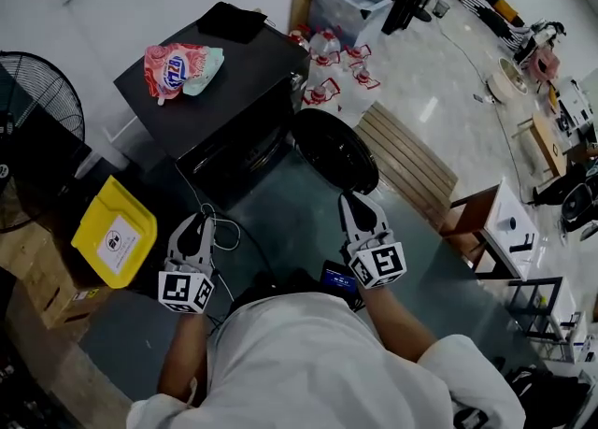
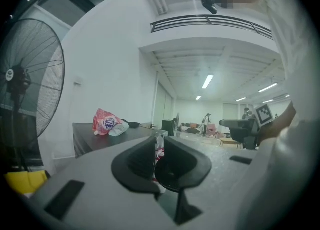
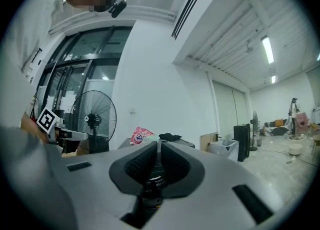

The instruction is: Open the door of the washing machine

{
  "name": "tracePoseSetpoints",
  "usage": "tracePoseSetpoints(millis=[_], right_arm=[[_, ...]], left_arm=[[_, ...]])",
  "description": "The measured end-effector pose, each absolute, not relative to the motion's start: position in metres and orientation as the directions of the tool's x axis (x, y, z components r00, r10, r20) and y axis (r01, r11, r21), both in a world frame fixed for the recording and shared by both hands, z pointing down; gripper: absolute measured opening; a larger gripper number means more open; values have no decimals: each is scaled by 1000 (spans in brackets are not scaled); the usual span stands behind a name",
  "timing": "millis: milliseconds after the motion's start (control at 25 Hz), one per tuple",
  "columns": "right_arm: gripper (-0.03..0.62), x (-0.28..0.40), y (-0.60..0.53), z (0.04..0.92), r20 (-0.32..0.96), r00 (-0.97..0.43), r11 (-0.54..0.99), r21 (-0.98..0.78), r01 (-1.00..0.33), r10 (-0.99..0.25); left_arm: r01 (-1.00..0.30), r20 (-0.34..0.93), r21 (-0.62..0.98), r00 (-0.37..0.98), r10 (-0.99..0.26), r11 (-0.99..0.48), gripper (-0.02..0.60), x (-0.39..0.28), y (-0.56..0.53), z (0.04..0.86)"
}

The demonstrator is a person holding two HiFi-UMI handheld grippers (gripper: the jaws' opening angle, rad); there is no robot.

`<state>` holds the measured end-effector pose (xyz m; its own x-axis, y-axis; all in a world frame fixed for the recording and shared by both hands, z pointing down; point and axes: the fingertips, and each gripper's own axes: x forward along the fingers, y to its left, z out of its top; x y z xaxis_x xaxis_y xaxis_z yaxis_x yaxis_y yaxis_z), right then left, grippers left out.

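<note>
**Washing machine door (image 1: 334, 149) hangs swung out, both grippers held back from it**

Nearest the person, the left gripper (image 1: 197, 223) has its pads (image 2: 141, 156) a narrow slit apart with nothing between them. The right gripper (image 1: 359, 201) has its pads (image 3: 142, 161) pressed together and empty. Each carries a cube of black-and-white square markers. Beside the left gripper a yellow panel (image 1: 114, 231) lies on the floor, its white label bearing a black symbol too small to read. Just beyond the grippers stands the black washing machine (image 1: 224, 105), its round dark door open at the front's right side. On its top lies a red-and-white bag (image 1: 177, 67) with a blue logo, the print unreadable. A slatted wooden pallet (image 1: 411, 161) lies past the door.
</note>
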<state>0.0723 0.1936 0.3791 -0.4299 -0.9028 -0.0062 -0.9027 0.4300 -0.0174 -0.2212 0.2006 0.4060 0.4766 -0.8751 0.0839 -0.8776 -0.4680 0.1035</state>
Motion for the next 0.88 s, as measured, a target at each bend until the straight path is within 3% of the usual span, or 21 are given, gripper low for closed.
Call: tracePoseSetpoints(millis=[880], right_arm=[[48,62,190,383,-9,-426,426,14,-905,-905]], left_arm=[[-893,84,78,450,-889,-444,60,-232,186,407]])
